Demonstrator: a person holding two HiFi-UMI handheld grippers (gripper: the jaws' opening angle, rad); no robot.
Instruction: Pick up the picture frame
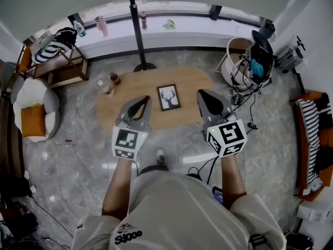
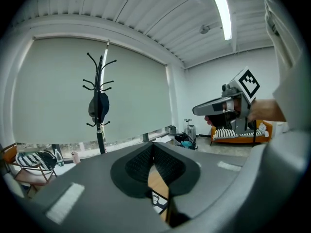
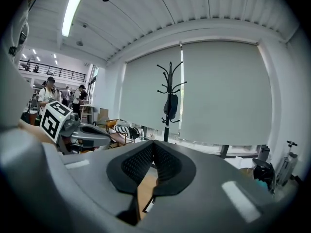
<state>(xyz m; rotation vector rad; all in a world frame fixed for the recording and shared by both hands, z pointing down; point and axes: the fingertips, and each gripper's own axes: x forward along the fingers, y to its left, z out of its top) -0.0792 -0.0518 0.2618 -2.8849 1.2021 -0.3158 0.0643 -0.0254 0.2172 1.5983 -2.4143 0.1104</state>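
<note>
The picture frame [image 1: 168, 97], black-edged with a deer print, lies flat in the middle of the oval wooden table [image 1: 145, 85]. My left gripper [image 1: 143, 103] hovers over the table's near edge just left of the frame, shut and empty. My right gripper [image 1: 204, 96] hovers just right of the frame, also shut and empty. In the left gripper view the shut pads [image 2: 165, 166] leave a slit below them that shows a corner of the frame [image 2: 158, 202]. In the right gripper view the pads [image 3: 163, 164] are together too, with a bit of the frame [image 3: 148, 205] below.
Two small bottles [image 1: 105, 87] [image 1: 114, 78] stand at the table's left end. A black coat stand [image 1: 136, 25] rises behind the table. A cushioned chair [image 1: 32, 111] sits at left, a basket with cables [image 1: 244, 61] at right. Cables lie on the floor near my feet.
</note>
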